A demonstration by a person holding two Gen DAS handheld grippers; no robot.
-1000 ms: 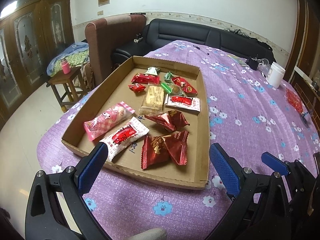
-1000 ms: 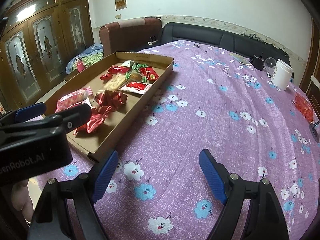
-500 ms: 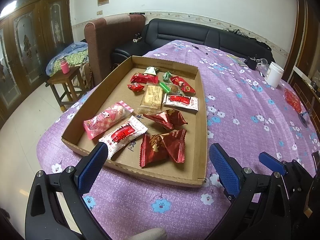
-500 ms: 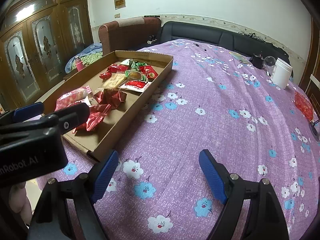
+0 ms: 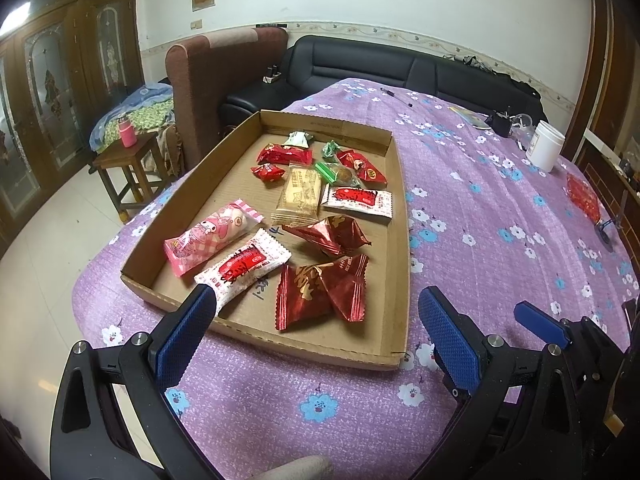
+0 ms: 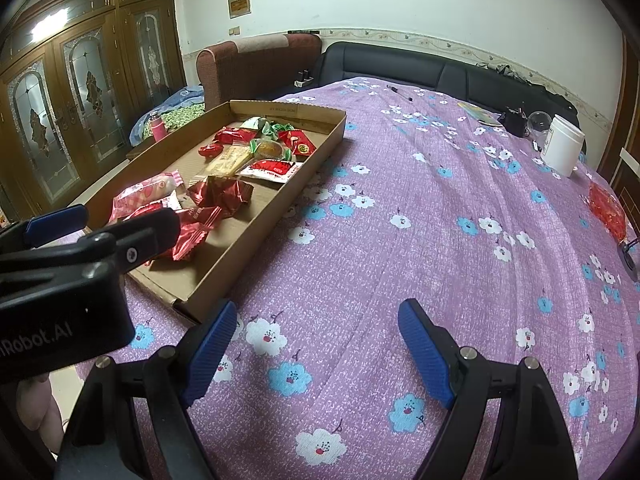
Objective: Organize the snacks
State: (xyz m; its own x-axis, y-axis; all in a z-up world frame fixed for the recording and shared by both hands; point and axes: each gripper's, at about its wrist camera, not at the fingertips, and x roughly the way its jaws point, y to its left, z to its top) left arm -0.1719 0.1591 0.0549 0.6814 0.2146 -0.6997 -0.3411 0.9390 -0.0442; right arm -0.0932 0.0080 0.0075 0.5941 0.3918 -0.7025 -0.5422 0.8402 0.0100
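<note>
A shallow cardboard tray (image 5: 401, 240) lies on the purple flowered tablecloth and holds several wrapped snacks: a pink packet (image 5: 210, 236), a white and red packet (image 5: 244, 266), dark red foil packets (image 5: 320, 292), a beige biscuit pack (image 5: 300, 196), and small red and green sweets at the far end. My left gripper (image 5: 316, 332) is open and empty, just short of the tray's near edge. My right gripper (image 6: 316, 344) is open and empty over bare cloth, to the right of the tray (image 6: 256, 236). The left gripper's body (image 6: 60, 280) shows in the right wrist view.
A white jar (image 5: 546, 146) and small dark items stand at the far right of the table. A red packet (image 6: 606, 210) lies near the right edge. A brown armchair (image 5: 224, 76), black sofa and a wooden stool (image 5: 128, 160) stand beyond the table.
Both grippers have drawn back slightly toward me; the tray looks a little farther away. Both stay open and nothing in the tray has moved.
</note>
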